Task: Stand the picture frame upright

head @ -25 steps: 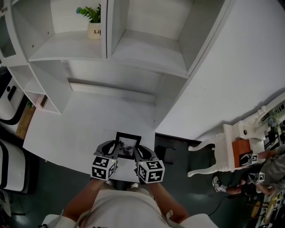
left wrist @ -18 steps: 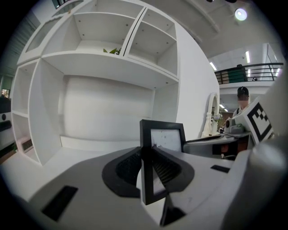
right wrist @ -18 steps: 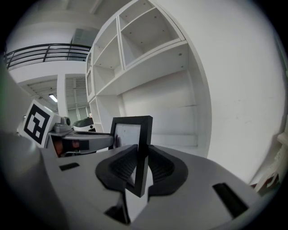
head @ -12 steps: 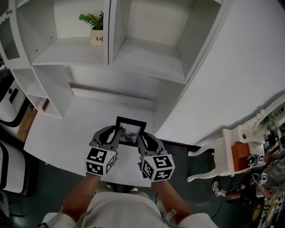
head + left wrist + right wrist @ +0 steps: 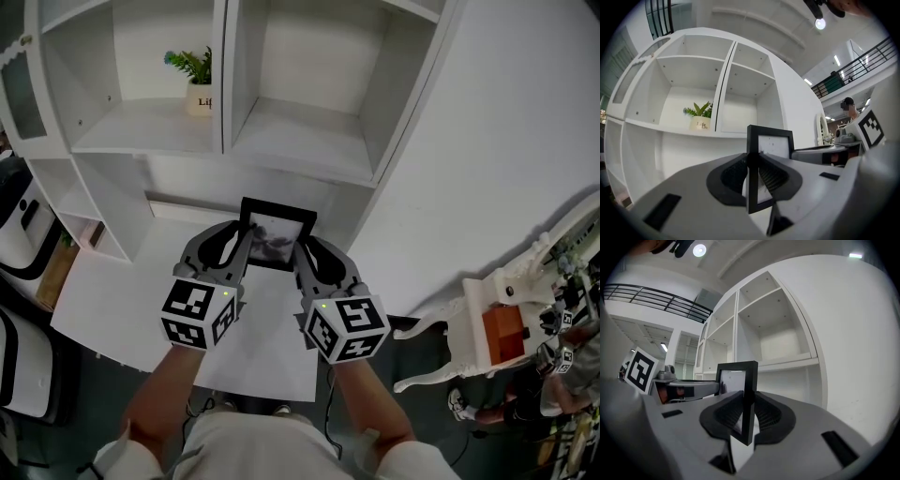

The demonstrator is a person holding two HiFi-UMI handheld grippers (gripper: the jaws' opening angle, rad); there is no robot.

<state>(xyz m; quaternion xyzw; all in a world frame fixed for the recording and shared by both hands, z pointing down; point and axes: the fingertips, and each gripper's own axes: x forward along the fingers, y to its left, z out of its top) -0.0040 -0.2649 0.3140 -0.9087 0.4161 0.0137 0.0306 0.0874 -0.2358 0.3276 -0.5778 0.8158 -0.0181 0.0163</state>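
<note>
The person holds a black rectangular picture frame [image 5: 277,234] between the two tongs, out in front of the chest and up in the air before the tall white shelving unit [image 5: 298,131]. The left gripper [image 5: 244,246] has its grey jaws nearly together, the ribbed pads pinched on the frame's left side bar. The right gripper [image 5: 304,251] grips the right side bar the same way, narrow and tight on the thin black moulding. In both gripper views the frame stands on edge, straight up between the pads, with its lower end hanging below the jaws and touching nothing. From the head view its face with a grey picture is turned toward the person. The white desk top [image 5: 122,291] lies below the hands. A small green plant in a white pot [image 5: 195,80] sits in the left compartment of the shelf, well apart from the frame.
</note>
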